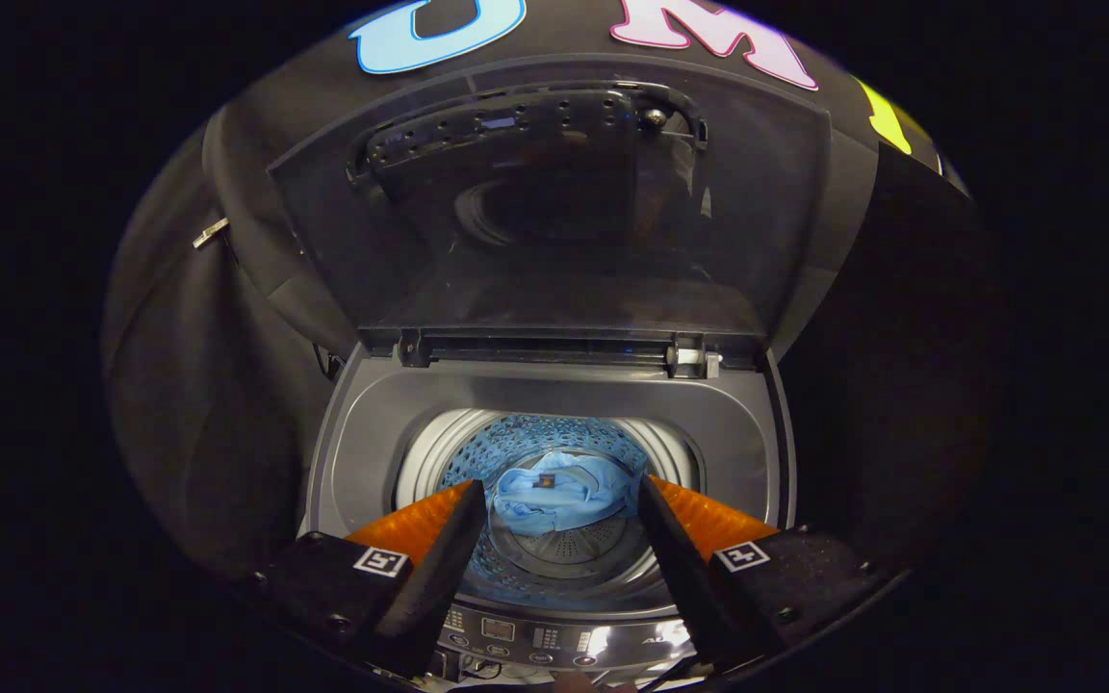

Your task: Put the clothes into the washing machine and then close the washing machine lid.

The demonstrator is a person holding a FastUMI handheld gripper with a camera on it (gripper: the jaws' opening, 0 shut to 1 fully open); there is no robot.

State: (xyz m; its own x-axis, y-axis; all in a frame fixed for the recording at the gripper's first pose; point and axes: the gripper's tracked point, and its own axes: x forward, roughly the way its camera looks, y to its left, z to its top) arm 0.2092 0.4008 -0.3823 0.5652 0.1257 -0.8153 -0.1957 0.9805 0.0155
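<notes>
Now the blue clothes (554,493) lie down at the bottom of the drum (554,558), inside the washing machine (554,404). So the first part of the job looks done, and the part in hand is closing the lid (554,221). The lid stands up, wide open, at the back of the machine, beyond the fingers and above the round hole. It leans back near the dark cloth wall. The gripper (562,491) hangs over the front of the machine, just above the strip of buttons (535,640), and looks down into the drum. Its two fingers are spread wide apart. Nothing is between them and they press on nothing. The clothes show in the gap between the fingers, but they are far below, deep in the drum, and the fingers do not touch them. Next, I think the gripper needs to go up and back to reach the top edge of the lid. Then it can hook or push that edge and bring the lid forward and down, until it lies flat over the hole. The lid turns on the hinge (554,348) at the back, so the push should follow a curve. It should go slow near the end, so the lid does not slam. The clothes sit low, so they should not get caught under the lid.
</notes>
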